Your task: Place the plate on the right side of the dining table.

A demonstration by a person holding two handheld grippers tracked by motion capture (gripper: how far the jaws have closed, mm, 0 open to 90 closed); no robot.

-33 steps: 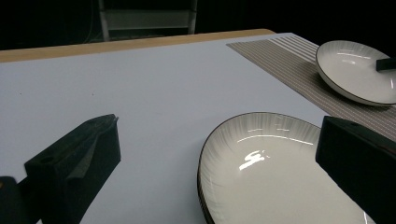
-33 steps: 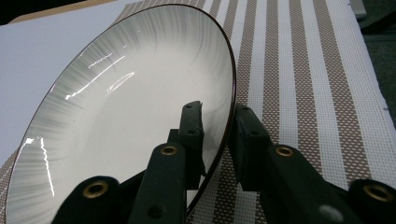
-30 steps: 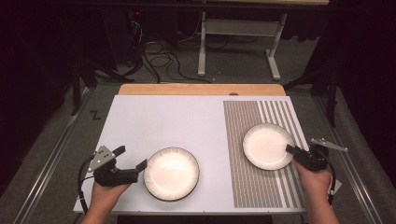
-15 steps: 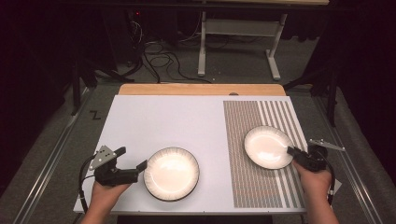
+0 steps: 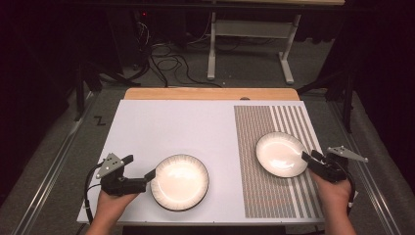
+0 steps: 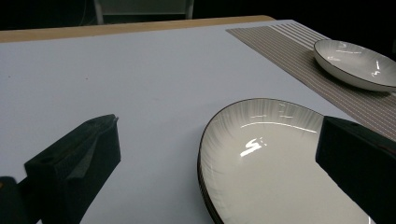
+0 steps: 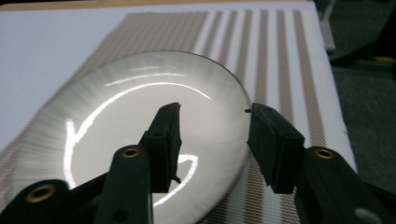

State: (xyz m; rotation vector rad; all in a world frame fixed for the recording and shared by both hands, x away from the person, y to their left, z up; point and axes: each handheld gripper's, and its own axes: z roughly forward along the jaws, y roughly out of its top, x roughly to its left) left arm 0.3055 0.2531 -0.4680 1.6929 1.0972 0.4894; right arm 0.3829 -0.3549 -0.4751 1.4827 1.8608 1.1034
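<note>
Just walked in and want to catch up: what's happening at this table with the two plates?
A person works two handheld grippers over a white table. The right gripper sits at the edge of the plate on the striped mat; its fingers have just been opening, with the rim between them, apparently no longer pinched. The left gripper stands open at the rim of the plate on the bare white part.

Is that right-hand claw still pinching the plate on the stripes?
Apart. The right gripper view shows its jaws, just opened, straddling the plate's rim with gaps either side.

A single dark "Z" mark (image 5: pixel 100 120) stands on the grey floor, at nine o'clock from the table's (image 5: pixel 186 127) far-left corner.
</note>
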